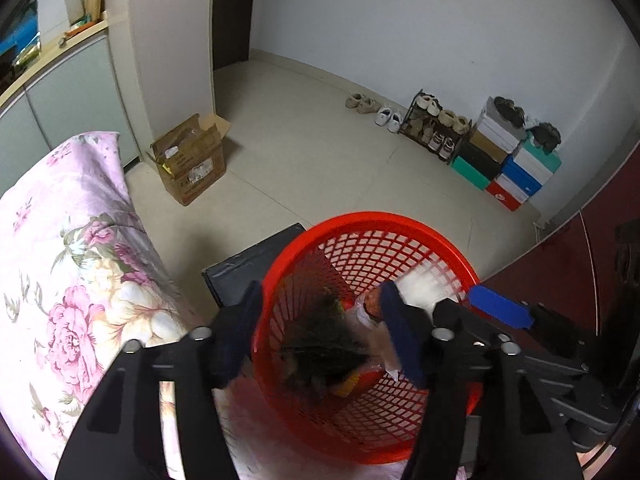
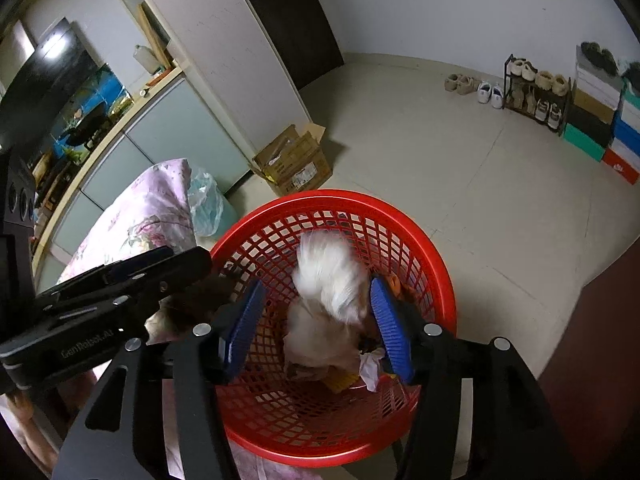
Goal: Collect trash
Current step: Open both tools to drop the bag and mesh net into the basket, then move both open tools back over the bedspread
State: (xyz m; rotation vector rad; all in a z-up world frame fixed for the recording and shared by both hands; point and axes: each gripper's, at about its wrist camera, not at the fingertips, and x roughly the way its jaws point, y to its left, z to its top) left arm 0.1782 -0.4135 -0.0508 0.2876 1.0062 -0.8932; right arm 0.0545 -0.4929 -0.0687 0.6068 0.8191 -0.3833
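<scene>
Two grippers over a red mesh basket as white trash drops in.

We hold our right gripper above the red basket, its blue-padded fingers spread wide with nothing between them; a blurred white wad of trash hangs in the gap above the pile already lying at the bottom, where crumpled paper and a yellow scrap show. Our left gripper straddles the near-left wall of the same basket, one finger outside, the other inside, jaws spread apart and not pressing the mesh. A dark tufted mass sits inside. The basket stands beside a floral quilt; a cardboard box and a shoe rack lie well beyond on the tiled floor.
</scene>
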